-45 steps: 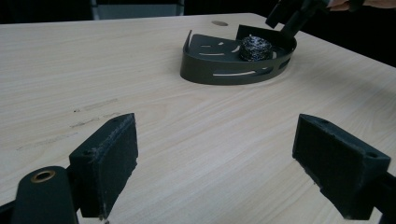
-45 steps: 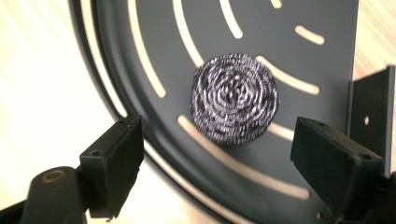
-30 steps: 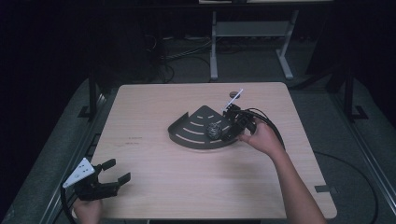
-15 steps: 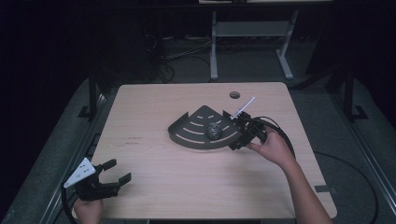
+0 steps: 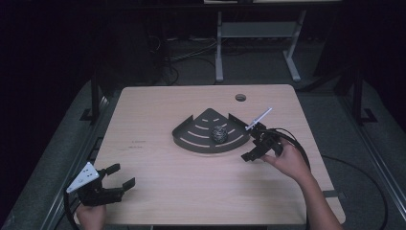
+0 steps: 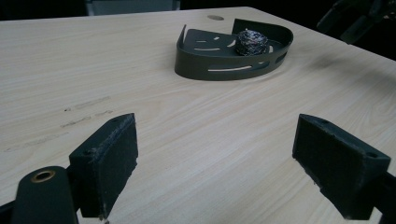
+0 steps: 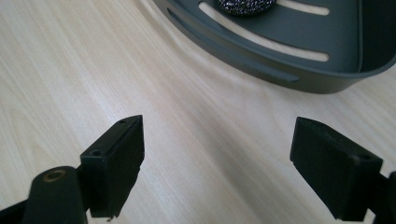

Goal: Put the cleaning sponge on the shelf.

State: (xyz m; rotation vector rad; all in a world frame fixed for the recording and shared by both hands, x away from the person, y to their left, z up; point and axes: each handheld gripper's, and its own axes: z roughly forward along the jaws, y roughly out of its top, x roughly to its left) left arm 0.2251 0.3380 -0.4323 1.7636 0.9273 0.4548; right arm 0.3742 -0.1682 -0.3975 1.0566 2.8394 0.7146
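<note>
Dark room, pale wood surface (image 5: 191,191) seen from above. Near its centre, slightly toward the far right, sits a dark grey fan-shaped tray (image 5: 191,140) w/ slots cut in its floor and a low wall round the edge. Inside the tray, toward its right half, lies a small crumpled ball of shiny foil-like stuff, the ball (image 5: 219,132); nothing is touching it.

Right tongs (image 5: 250,146) are held in the person's right hand (image 5: 287,160), just beside the tray's right corner, apart from it. Jaws spread wide, nothing between them. In the right gripper view the two black pads frame bare wood, w/ the tray's curved wall (image 7: 289,70) just ahead and the ball (image 7: 245,5) at the top edge. A cable loops from the tongs back past the wrist, and a thin pale plate sticks up behind them.

Left tongs (image 5: 117,178) are at the near left corner of the surface, well apart from the tray, held in the left hand (image 5: 91,213), w/ a grey three-cornered plate on top. Jaws also spread wide and empty. The left gripper view looks across open wood to the tray (image 6: 224,70) and ball (image 6: 251,42) in the distance.

A small round hole (image 5: 240,97) is set in the surface near the far edge.
</note>
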